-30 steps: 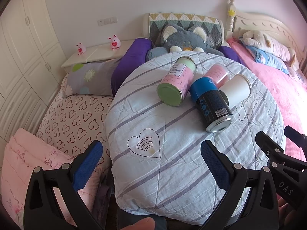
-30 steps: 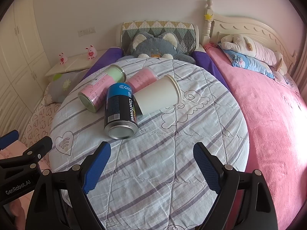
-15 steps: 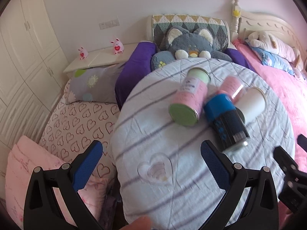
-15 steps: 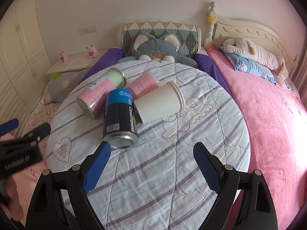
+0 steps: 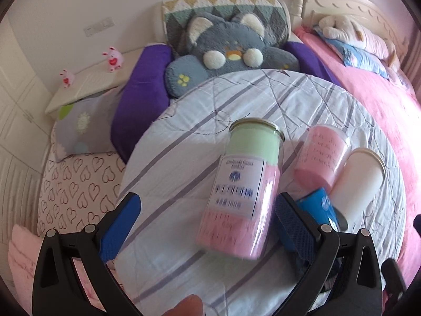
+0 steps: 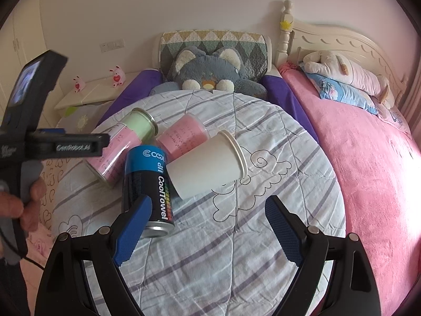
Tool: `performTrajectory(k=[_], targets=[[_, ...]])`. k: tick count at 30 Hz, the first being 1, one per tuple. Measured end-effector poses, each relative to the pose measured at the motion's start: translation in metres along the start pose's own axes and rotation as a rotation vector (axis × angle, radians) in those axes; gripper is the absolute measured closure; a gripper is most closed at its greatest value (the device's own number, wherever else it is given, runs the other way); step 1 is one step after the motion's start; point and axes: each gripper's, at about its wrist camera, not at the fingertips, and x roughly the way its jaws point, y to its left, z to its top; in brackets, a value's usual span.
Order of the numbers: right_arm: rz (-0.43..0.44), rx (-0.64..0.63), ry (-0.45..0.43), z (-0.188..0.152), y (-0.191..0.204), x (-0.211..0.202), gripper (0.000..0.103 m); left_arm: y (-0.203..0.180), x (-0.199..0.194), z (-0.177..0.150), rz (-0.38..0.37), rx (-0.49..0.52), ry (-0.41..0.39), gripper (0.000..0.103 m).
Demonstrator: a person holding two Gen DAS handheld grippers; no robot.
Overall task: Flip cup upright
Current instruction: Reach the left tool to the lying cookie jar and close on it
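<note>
A round table (image 6: 236,263) under a pale striped quilted cloth carries four things on their sides, clustered toward its left edge: a white paper cup (image 6: 208,166), a blue-black can (image 6: 147,189), a pink-and-green canister (image 5: 244,192) and a pink cup (image 6: 181,137).

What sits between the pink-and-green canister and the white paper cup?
In the right wrist view, the blue CoolTowel can and the small pink canister lie between the pink-and-green canister and the white paper cup; the can touches the cup.
</note>
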Motion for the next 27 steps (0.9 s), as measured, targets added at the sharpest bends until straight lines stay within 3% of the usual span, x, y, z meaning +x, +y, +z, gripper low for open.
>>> performTrajectory(k=[4, 9, 14, 27], targets=[[-0.001, 0.006, 0.012, 0.004, -0.002, 0.012, 0.014, -0.008, 0.023, 0.020, -0.019, 0.037, 0.046, 0.000], [-0.002, 0.011, 0.032, 0.006, -0.005, 0.025, 0.014, -0.012, 0.047, 0.031, -0.080, 0.045, 0.105, 0.000], [-0.006, 0.013, 0.044, 0.009, -0.007, 0.033, 0.014, -0.015, 0.060, 0.033, -0.089, 0.045, 0.131, 0.000], [-0.033, 0.014, 0.051, 0.045, 0.001, 0.067, 0.014, -0.004, 0.063, 0.028, -0.107, -0.008, 0.095, 0.000]])
